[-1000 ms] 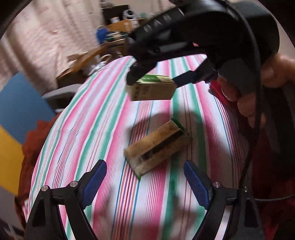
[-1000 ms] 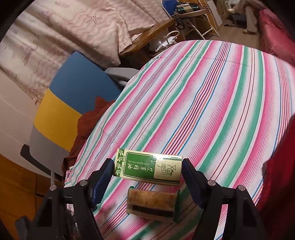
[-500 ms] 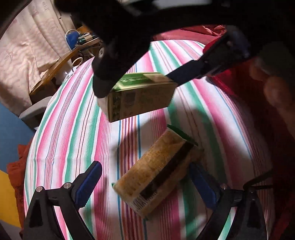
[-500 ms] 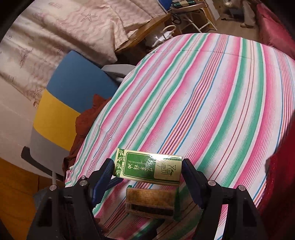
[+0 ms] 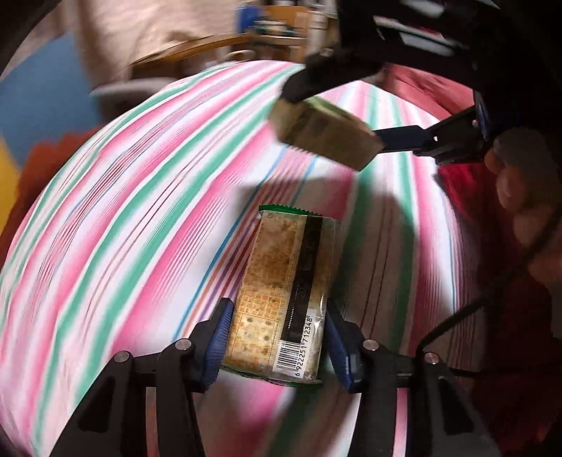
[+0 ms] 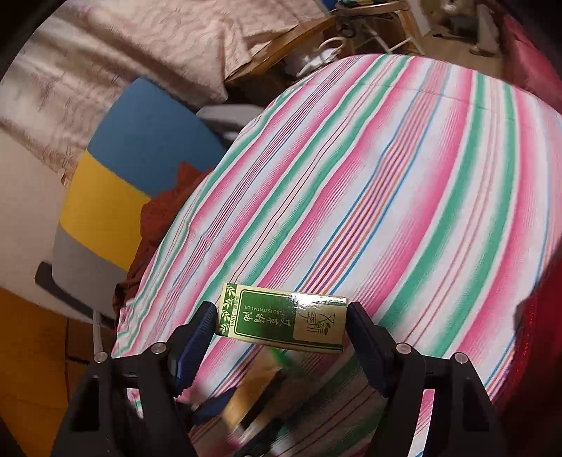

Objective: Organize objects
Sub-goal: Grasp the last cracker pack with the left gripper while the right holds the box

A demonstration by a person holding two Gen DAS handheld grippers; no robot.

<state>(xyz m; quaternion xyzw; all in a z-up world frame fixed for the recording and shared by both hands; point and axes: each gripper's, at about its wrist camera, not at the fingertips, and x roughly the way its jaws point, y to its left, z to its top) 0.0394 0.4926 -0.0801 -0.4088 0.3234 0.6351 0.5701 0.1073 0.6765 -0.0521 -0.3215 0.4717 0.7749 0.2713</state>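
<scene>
A tan cracker packet (image 5: pixel 284 295) with a black strip and a barcode lies lengthwise between my left gripper's blue pads, and the left gripper (image 5: pixel 279 337) is shut on it over the striped cloth (image 5: pixel 133 218). My right gripper (image 6: pixel 281 321) is shut on a green and gold essential oil box (image 6: pixel 282 321), held crosswise above the cloth. In the left wrist view that box (image 5: pixel 325 135) hangs above and beyond the packet, clamped by the right gripper with a hand (image 5: pixel 520 197) behind it. Blurred below the box in the right wrist view is the packet (image 6: pixel 256 393).
A pink, green and white striped cloth (image 6: pixel 386 175) covers the rounded table. A blue, yellow and grey chair (image 6: pixel 116 175) stands off its left edge with an orange-red fabric (image 6: pixel 165 218) draped there. Red fabric (image 5: pixel 509 316) lies at the right. A wooden desk (image 6: pixel 298 31) stands behind.
My left gripper has moved forward over the cracker packet and shut on it; it was open before. The right gripper keeps holding the box aloft, shifted slightly.
</scene>
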